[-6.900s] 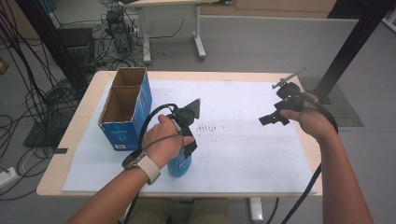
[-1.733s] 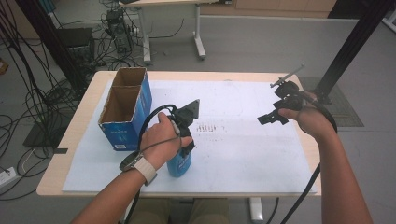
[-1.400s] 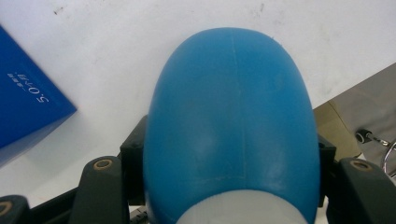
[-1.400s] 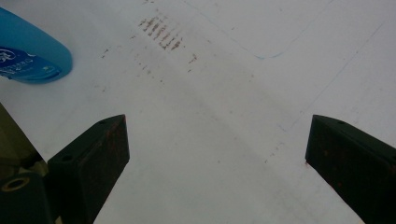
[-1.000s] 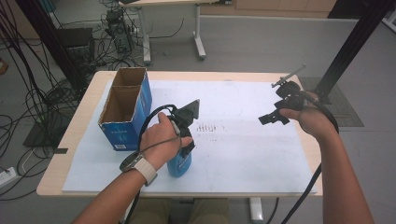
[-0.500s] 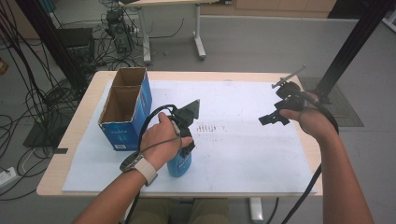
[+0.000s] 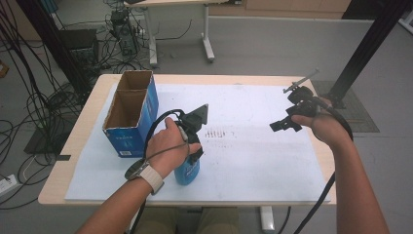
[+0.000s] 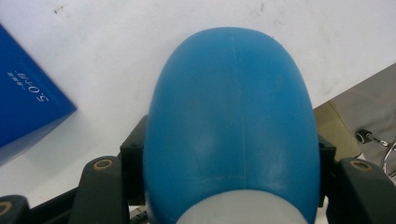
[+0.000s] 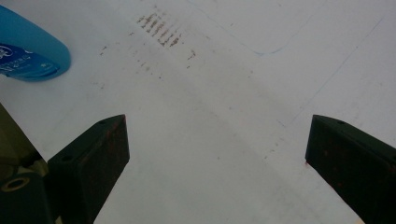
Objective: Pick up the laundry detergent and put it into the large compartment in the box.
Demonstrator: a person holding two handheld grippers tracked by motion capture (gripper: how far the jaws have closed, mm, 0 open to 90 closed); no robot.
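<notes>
A person's left tool (image 7: pixel 191 146) is clamping a blue plastic bottle (image 7: pixel 187 170) standing upright near the front edge of the white-papered surface (image 7: pixel 253 161), just beside an open blue cardboard box (image 7: pixel 130 114). The right tool (image 7: pixel 285 124) is hovering well apart over the paper, its jaws spread wide and gripping nothing.

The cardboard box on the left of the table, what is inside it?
The blue box stands open at the top, with two compartments. From above, only bare brown inner walls and shadow show in both. The bottoms are dark and partly hidden by the near walls, so something small lying there cannot be ruled out.
</notes>
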